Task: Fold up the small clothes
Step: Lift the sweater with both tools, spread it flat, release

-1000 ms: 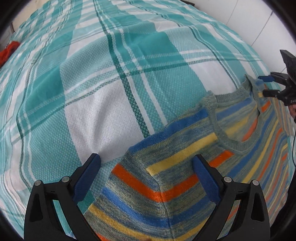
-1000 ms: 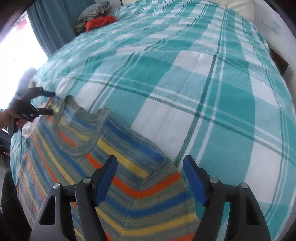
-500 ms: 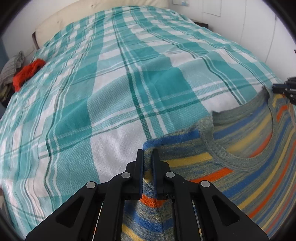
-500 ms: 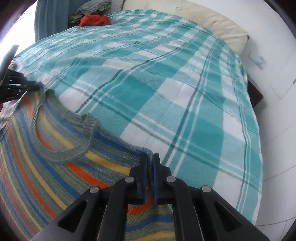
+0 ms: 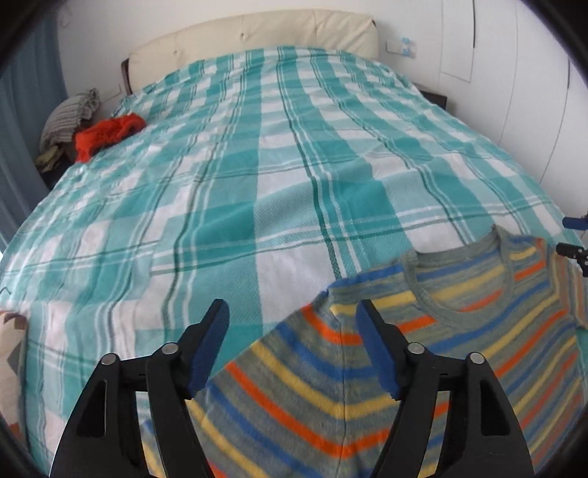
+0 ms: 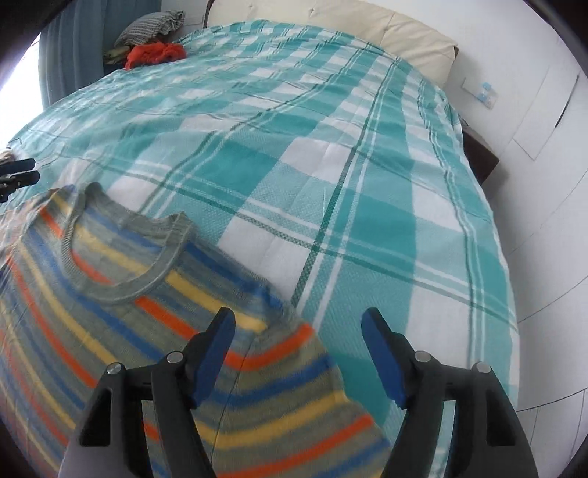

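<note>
Both pairs of fingers, clamped on the shirt's shoulders half a second ago, now stand wide apart and hold nothing. Your left gripper hovers above the striped shirt, its blue fingers straddling the near shoulder at 6 o'clock. Your right gripper does the same over the opposite shoulder of the striped shirt. The shirt lies flat, collar toward 12 o'clock, at the near edge of the bed, on its teal plaid cover. At 10 o'clock, well apart, a red garment sits beside a grey striped pile near the cream headboard.
</note>
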A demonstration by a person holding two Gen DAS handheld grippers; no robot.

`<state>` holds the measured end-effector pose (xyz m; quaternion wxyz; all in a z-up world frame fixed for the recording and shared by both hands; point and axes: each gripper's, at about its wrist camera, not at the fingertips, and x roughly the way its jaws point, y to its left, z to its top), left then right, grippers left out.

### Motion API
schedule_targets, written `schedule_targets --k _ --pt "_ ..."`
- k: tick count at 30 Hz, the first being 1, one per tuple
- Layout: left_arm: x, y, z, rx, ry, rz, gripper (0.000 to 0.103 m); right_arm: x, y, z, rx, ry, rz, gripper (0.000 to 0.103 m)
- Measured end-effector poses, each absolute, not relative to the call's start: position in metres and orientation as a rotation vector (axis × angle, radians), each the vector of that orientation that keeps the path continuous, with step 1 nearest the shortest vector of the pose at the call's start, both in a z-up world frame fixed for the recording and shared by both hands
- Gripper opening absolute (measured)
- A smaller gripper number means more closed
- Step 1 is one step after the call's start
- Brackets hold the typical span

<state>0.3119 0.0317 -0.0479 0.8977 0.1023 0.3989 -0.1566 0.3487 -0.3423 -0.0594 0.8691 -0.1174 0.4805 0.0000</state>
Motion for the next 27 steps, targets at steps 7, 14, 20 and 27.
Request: schedule_targets --k 7,14,20,27 --pt "0.151 0.026 -0.05 0.253 0.894 -0.536 0.083 0.192 -0.274 -0.033 -0.251 1.071 0.295 0.071" --pt "0.006 0.021 -0.131 0.492 1.207 -0.501 0.083 0.038 -0.198 -0.112 -0.4 1.321 0.342 0.07" --pt "-0.033 0.072 -0.098 0.457 1.207 -0.379 0.083 -0.031 -0.257 -0.113 -0.377 1.436 0.086 0.071" --pt "-0.017 0.091 -0.011 0.076 0.924 -0.334 0.092 -0.038 -0.287 -0.047 -0.054 1.119 -0.119 0.073"
